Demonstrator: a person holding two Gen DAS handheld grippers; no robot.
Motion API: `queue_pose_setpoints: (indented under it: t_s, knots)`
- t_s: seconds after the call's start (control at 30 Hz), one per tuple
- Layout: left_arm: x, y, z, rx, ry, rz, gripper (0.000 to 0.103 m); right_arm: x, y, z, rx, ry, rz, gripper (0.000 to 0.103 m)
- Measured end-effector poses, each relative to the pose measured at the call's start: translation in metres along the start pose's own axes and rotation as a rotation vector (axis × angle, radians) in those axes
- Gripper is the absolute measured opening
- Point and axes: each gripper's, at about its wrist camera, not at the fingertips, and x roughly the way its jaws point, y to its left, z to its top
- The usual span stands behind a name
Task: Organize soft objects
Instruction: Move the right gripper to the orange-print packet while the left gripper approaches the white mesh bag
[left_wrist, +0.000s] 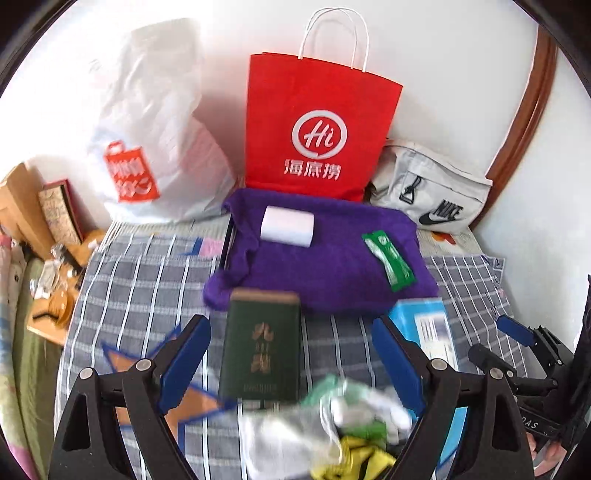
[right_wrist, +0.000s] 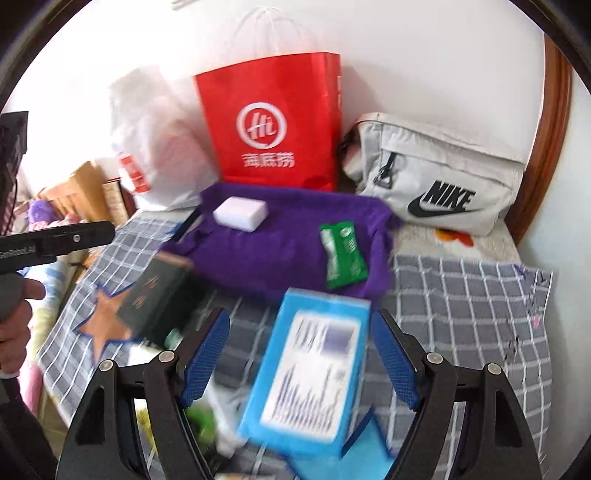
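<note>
My left gripper (left_wrist: 291, 369) is open above the checked bedcover, with a dark green box (left_wrist: 262, 354) lying on the cover below the gap. A blurred heap of white, green and yellow soft cloths (left_wrist: 332, 424) lies at the bottom, near its right finger. My right gripper (right_wrist: 301, 362) is open over a blue box (right_wrist: 314, 369), and its pads stand clear of the box's sides. Farther back a purple towel (left_wrist: 321, 266) (right_wrist: 280, 251) is spread out, carrying a white block (left_wrist: 288, 225) (right_wrist: 240, 212) and a green packet (left_wrist: 388, 258) (right_wrist: 341, 254).
Against the wall stand a white plastic bag (left_wrist: 155, 140), a red paper bag (left_wrist: 317, 129) (right_wrist: 273, 122) and a grey Nike pouch (left_wrist: 432, 195) (right_wrist: 436, 177). A wooden bedside stand with clutter (left_wrist: 48, 240) is at the left. A hand (right_wrist: 14, 306) shows at the left edge.
</note>
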Motion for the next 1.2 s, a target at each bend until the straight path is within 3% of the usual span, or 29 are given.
queue_pose_setpoints:
  t_s: [0.47, 0.77, 0.93, 1.07, 1.2]
  knots:
    - [0.0, 0.045, -0.117, -0.133, 0.079, 0.007, 0.088, -0.027, 0.015, -0.122, 0.049, 0.072, 0.102, 0.079]
    - [0.011, 0.063, -0.15, -0.155, 0.112, -0.024, 0.088, -0.01, 0.026, -0.169, 0.043, 0.133, 0.151, 0.079]
    - [0.018, 0.062, -0.157, -0.144, 0.136, -0.03, 0.088, 0.011, 0.036, -0.179, 0.004, 0.179, 0.112, 0.079]
    - [0.022, 0.06, -0.158, -0.132, 0.145, -0.037, 0.088, 0.027, 0.042, -0.183, -0.045, 0.206, 0.025, 0.079]
    - [0.029, 0.061, -0.158, -0.135, 0.159, -0.04, 0.088, 0.027, 0.048, -0.186, -0.12, 0.165, -0.039, 0.069]
